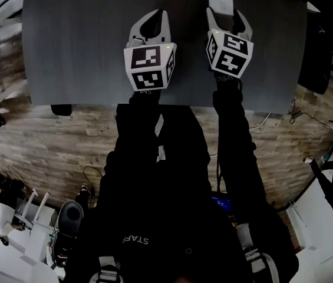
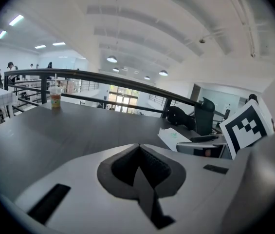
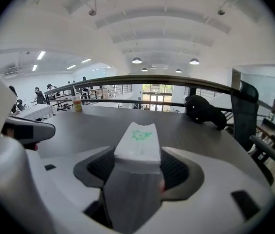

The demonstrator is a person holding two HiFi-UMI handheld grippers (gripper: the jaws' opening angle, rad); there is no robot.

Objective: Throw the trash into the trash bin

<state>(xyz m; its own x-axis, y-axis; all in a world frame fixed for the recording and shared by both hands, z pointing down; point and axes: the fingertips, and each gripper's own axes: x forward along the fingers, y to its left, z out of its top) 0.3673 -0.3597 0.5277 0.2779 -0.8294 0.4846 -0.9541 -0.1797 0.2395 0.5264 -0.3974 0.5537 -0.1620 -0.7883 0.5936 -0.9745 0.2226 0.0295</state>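
Both arms are in black sleeves, left arm (image 1: 135,131) and right arm (image 1: 236,137), stretched straight out ahead, side by side. The left gripper (image 1: 158,16) has its jaws pressed together with nothing between them, tips meeting in a point. The right gripper (image 1: 225,17) sits just beside it, a touch further out, jaws clamped on either side of a white packet (image 3: 138,139) that pokes out past the tips. Marker cubes on both face up.

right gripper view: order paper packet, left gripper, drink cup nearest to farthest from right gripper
1. paper packet, clamped in the right gripper.
2. left gripper, close beside it, left.
3. drink cup, far left, at the table's far edge.
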